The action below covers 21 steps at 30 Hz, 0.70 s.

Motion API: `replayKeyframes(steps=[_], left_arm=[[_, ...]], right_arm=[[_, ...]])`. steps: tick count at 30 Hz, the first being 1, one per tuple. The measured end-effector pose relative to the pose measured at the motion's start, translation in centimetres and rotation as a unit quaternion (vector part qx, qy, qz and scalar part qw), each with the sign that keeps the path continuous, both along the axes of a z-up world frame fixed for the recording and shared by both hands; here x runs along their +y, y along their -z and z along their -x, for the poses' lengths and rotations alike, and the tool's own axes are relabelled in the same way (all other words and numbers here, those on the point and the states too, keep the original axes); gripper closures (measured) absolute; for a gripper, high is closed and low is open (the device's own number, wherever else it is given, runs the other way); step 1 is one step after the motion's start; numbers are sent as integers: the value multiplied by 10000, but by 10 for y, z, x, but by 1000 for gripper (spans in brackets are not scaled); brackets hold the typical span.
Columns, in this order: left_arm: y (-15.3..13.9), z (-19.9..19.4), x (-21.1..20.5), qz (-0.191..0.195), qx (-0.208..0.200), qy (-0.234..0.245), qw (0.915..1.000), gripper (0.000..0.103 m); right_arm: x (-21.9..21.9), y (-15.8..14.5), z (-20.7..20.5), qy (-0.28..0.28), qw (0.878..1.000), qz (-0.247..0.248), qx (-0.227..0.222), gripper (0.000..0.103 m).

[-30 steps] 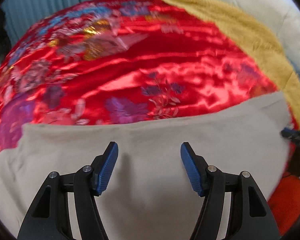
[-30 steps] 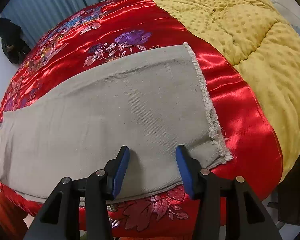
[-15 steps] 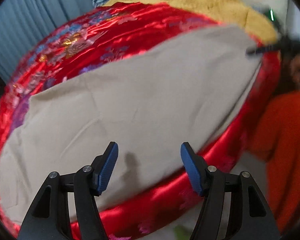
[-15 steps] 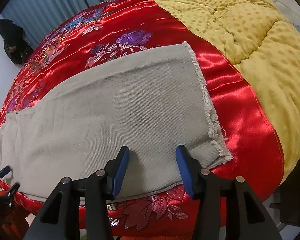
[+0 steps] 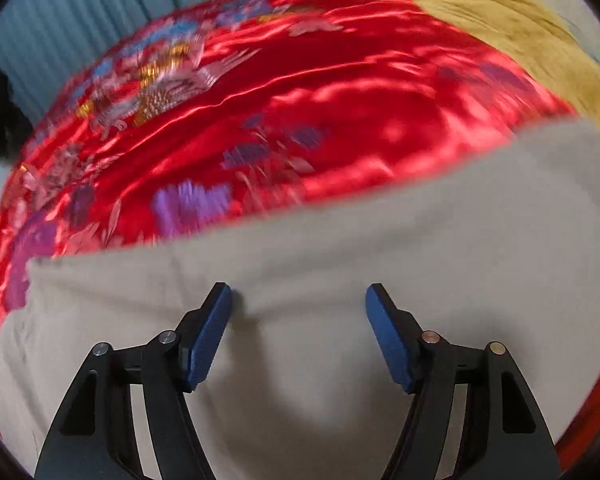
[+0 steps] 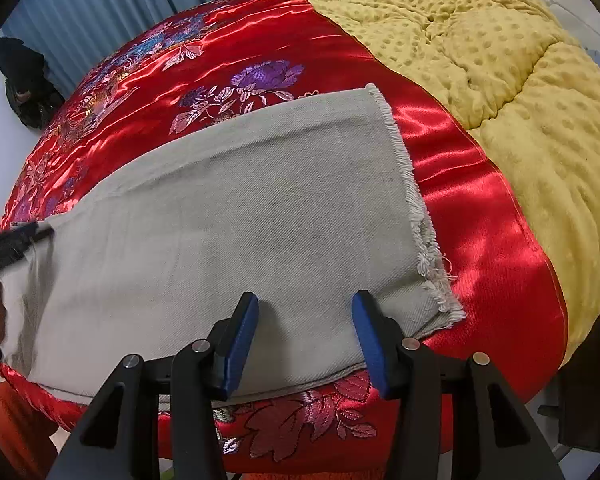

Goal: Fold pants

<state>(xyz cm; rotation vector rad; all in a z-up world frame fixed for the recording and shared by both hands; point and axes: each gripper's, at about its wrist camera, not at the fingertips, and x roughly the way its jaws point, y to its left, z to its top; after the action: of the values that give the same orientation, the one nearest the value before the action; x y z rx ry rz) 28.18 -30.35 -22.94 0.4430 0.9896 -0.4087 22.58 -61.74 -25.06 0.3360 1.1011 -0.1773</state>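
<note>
The grey-beige pants point(image 6: 228, 216) lie flat along the near edge of a bed on a red satin cover point(image 6: 268, 44), with a frayed hem point(image 6: 416, 216) at the right end. My right gripper point(image 6: 305, 334) is open over the near edge of the leg close to the hem, holding nothing. My left gripper point(image 5: 299, 330) is open over the wide end of the pants point(image 5: 340, 264), holding nothing; this view is blurred. The left gripper also shows at the far left of the right wrist view point(image 6: 24, 236), at the pants' left end.
A yellow dotted blanket point(image 6: 500, 60) covers the right part of the bed. Blue curtains point(image 6: 112, 4) hang behind. A dark bundle point(image 6: 24, 80) sits at the back left. The bed's front edge drops just below the pants, with an orange-clad body point(image 6: 16, 432) beside it.
The left gripper swung out over the bed edge and has come back over the pants' wide end. The right gripper has stayed still. Both stay open.
</note>
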Motion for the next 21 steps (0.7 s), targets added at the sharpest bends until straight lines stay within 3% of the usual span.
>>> replayKeyframes(steps=[3,6,10,12,14,17,21], left_arm=[[0,64,6,64,-107,363,9993,32],[4,115,13,-29,-531,623,9966,32],[6,110,22,334,-289,352,9984,32],[7,108,22,354,-256,364,9984,31],[7,109,20,267,-340,463,9980,31],[7,112,23,342,-311,373,9982,31],[9,113,24,350,-371,326,9982,31]], right_arm=[[0,0,0,-17,10000,-4,-6,53],[-1,0,1,10,10000,-60,-25,53],[-4,0,3,13,9995,-283,-134,48],[-17,-9,15,229,9951,-748,-598,49],[-47,-20,41,850,9738,-1639,-1325,49],[-98,-32,97,2157,9184,-2470,-2214,49],[-106,-25,117,2229,9043,-3068,-1960,47]])
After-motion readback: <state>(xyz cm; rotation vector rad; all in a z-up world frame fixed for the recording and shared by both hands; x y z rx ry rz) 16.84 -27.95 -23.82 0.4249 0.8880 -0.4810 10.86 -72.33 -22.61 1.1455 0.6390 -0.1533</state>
